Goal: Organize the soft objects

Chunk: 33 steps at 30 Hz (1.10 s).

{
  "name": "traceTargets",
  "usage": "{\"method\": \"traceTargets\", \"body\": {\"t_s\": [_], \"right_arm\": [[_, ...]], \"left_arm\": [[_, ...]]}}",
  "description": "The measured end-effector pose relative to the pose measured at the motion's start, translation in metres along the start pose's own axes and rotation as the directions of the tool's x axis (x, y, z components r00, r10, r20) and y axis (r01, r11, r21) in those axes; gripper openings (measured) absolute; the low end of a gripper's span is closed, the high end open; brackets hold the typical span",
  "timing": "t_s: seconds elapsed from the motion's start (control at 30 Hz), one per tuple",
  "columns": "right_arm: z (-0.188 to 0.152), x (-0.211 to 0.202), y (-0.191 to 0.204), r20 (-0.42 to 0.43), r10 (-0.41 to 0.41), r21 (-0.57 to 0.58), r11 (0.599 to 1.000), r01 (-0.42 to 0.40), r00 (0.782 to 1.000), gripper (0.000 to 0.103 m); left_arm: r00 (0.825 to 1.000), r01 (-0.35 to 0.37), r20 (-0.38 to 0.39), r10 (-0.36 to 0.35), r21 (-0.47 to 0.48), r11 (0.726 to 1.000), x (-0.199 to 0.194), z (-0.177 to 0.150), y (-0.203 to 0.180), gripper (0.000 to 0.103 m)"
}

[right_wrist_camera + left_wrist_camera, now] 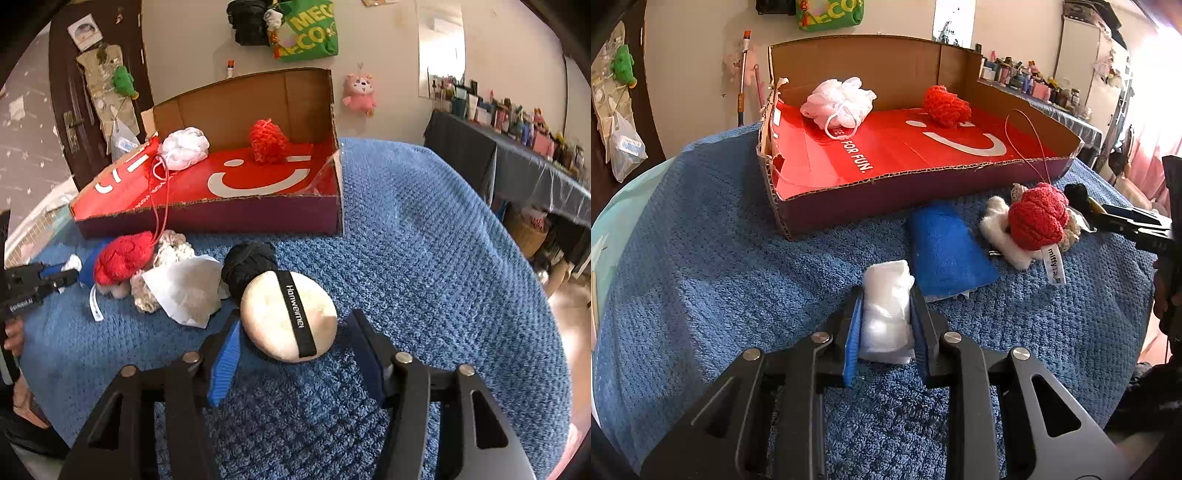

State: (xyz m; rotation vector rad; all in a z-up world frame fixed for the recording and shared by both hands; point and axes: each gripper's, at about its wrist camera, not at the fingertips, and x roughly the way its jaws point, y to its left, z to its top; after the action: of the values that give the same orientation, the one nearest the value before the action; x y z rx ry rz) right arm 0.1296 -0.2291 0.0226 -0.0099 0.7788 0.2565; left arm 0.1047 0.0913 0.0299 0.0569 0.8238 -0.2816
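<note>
On the red liner of the cardboard box (798, 218) I read white letters, "FOR FUN.", beside a white smile sign; the words before them are hidden under the white mesh puff (836, 101). A white tag (1055, 266) hanging from the red knitted ball (1036, 218) says "miffy". Between my right jaws, the black strap across the cream powder puff (288, 315) reads "Hanweimei". The green bag (304, 31) on the wall shows "MEG" over "ECO", cut off.

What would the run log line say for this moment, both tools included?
left tool: shut on white wad | right tool: open around powder puff | box: white pouf, red yarn ball
</note>
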Motion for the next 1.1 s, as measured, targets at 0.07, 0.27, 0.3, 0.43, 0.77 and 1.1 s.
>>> {"method": "traceTargets", "body": {"t_s": [0.07,0.27,0.3,0.43,0.77,1.1], "right_arm": [[0.0005,0.0007,-0.0019,0.005,0.017,0.018,1.0,-0.017,1.0,0.068],[0.0001,0.0024,-0.0017,0.009,0.06,0.043,0.997,-0.06,0.998,0.078],[0.0,0.0029,-0.0014,0.007,0.06,0.044,0.997,-0.06,0.998,0.078],[0.0006,0.0035,-0.0023,0.006,0.07,0.052,0.996,-0.071,0.998,0.079],[0.0065,0.0087,-0.0048,0.003,0.074,0.074,0.994,-0.074,0.997,0.079],[0.0057,0.0093,-0.0052,0.001,0.077,0.074,0.994,-0.077,0.997,0.079]], "left_arm": [[1.0,-0.002,-0.001,0.002,0.001,1.0,0.0001,-0.0004,-0.0003,0.023],[1.0,-0.001,-0.004,0.001,0.002,1.0,0.0005,-0.0004,-0.0012,0.024],[1.0,-0.001,-0.006,0.001,0.001,1.0,0.001,-0.0002,-0.0012,0.024],[1.0,0.002,-0.008,-0.002,-0.003,1.0,0.0003,-0.0011,-0.0014,0.025],[1.0,0.003,-0.008,-0.003,0.001,1.0,0.0009,-0.0008,-0.0012,0.029],[1.0,0.006,-0.002,-0.006,0.005,1.0,-0.0016,-0.0023,-0.0048,0.071]]}}
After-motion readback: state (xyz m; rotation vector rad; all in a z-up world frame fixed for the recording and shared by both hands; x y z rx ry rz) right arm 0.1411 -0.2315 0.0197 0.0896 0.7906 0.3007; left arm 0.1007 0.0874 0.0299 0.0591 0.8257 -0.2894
